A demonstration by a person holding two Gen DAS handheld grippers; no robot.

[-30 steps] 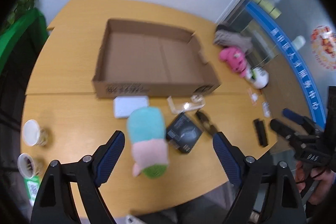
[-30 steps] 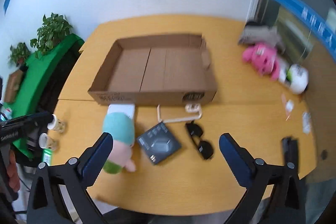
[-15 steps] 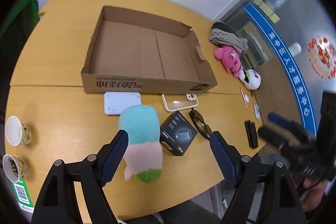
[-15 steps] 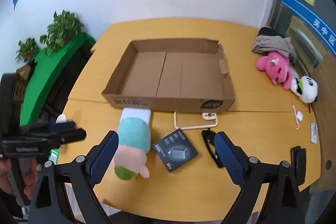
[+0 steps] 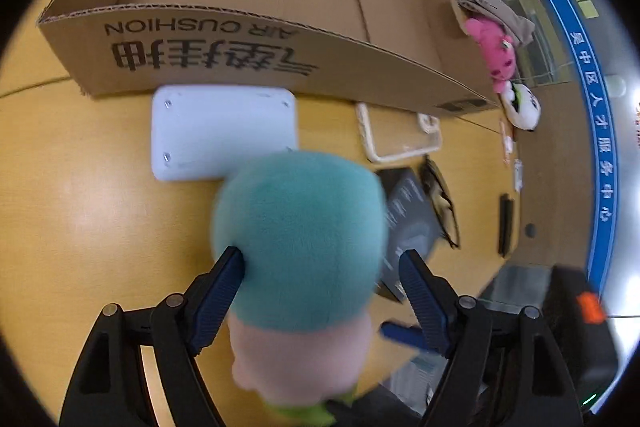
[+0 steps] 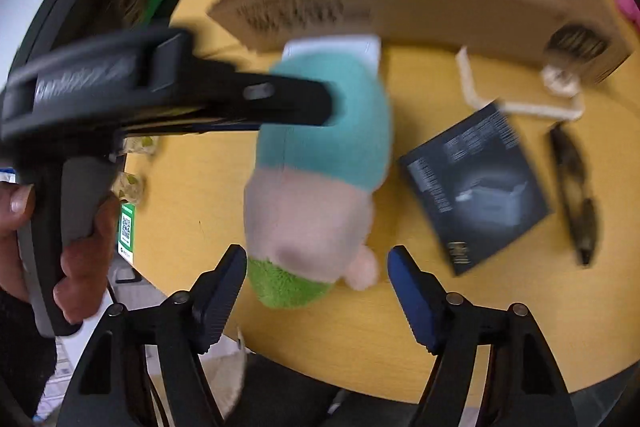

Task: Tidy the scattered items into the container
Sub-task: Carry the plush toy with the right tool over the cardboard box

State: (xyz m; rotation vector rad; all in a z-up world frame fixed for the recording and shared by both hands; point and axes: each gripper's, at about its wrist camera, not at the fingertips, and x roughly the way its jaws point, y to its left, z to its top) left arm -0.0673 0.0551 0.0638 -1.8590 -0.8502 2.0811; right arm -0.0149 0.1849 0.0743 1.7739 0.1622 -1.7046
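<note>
In front of cardboard box (image 5: 248, 51): left gripper (image 5: 320, 279) now down around plush toy (image 5: 300, 239), a second ago hovering high; jaws wide, straddling teal end, not clamped. Right gripper (image 6: 316, 279) open, empty, near toy's green end. Box empty, low wall, room inside. White case (image 5: 224, 131), black packet (image 6: 476, 183) close beside toy.

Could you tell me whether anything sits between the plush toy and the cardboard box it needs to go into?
The white flat device lies on the table between the plush toy and the cardboard box, whose near wall also has to be cleared. The left gripper already straddles the toy.
</note>
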